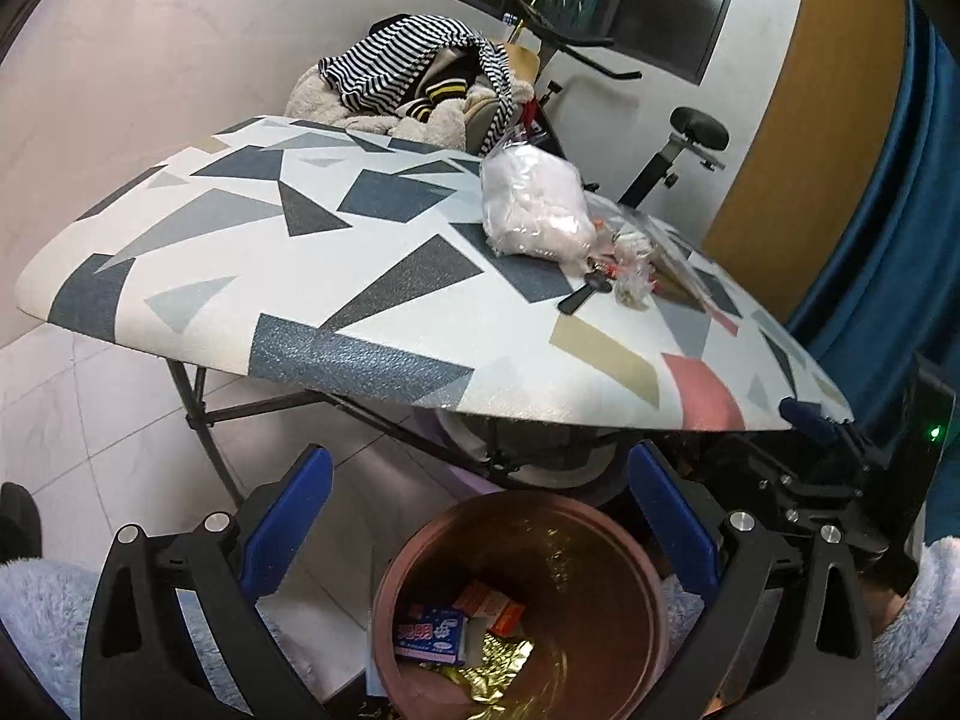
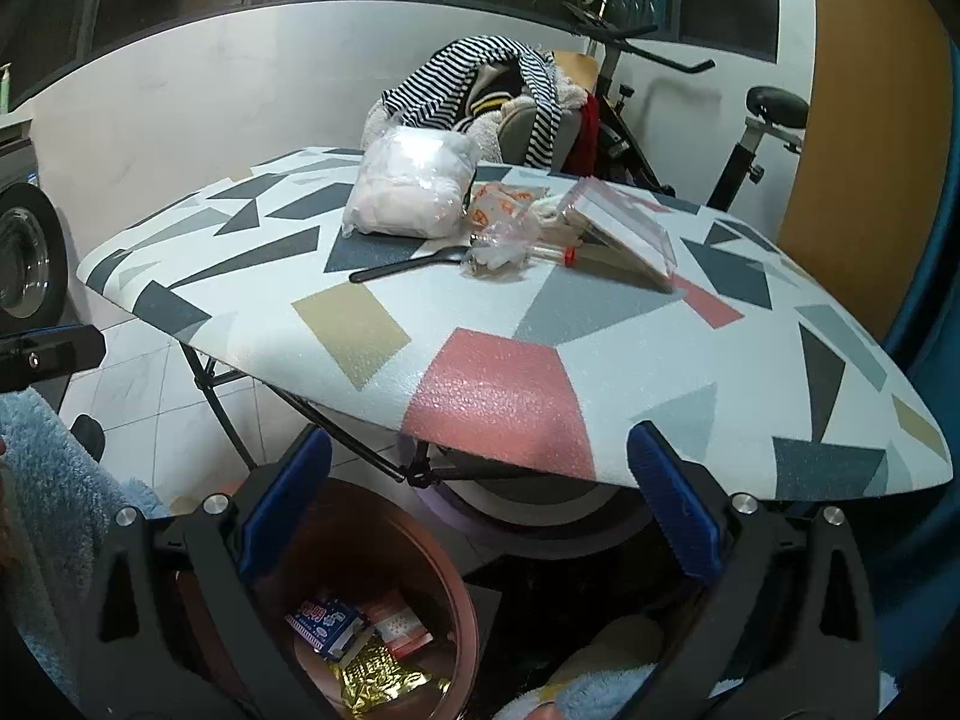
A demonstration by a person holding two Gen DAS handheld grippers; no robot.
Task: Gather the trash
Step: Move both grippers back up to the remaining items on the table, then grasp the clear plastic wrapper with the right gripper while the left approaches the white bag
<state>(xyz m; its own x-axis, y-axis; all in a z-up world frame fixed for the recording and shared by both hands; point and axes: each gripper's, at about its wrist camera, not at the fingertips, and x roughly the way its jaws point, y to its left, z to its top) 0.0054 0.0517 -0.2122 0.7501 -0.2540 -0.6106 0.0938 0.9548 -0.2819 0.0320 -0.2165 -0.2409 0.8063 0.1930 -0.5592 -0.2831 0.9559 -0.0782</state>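
My left gripper [image 1: 480, 507] is open and empty, hanging over a brown bin [image 1: 606, 594] on the floor. In the bin lie a blue packet [image 1: 429, 630], an orange box [image 1: 489, 603] and gold foil [image 1: 501, 669]. On the patterned table [image 1: 240, 252] are a clear bag of white stuff [image 1: 534, 204], a black spoon [image 1: 585, 294] and crumpled plastic [image 1: 633, 282]. My right gripper [image 2: 480, 498] is open and empty at the table's near edge, with the bin [image 2: 390, 540] down to its left. The bag [image 2: 414, 186], spoon [image 2: 414, 267], crumpled plastic [image 2: 498, 255], orange wrapper [image 2: 504, 201] and zip bag [image 2: 618, 222] lie beyond it.
A chair piled with striped clothes [image 1: 408, 72] and an exercise bike [image 1: 666, 156] stand behind the table. A washing machine [image 2: 24, 258] is at the far left, a blue curtain [image 1: 888, 228] at the right. Fluffy sleeves [image 2: 42, 480] flank the grippers. Black folding legs [image 1: 204, 414] hold the table.
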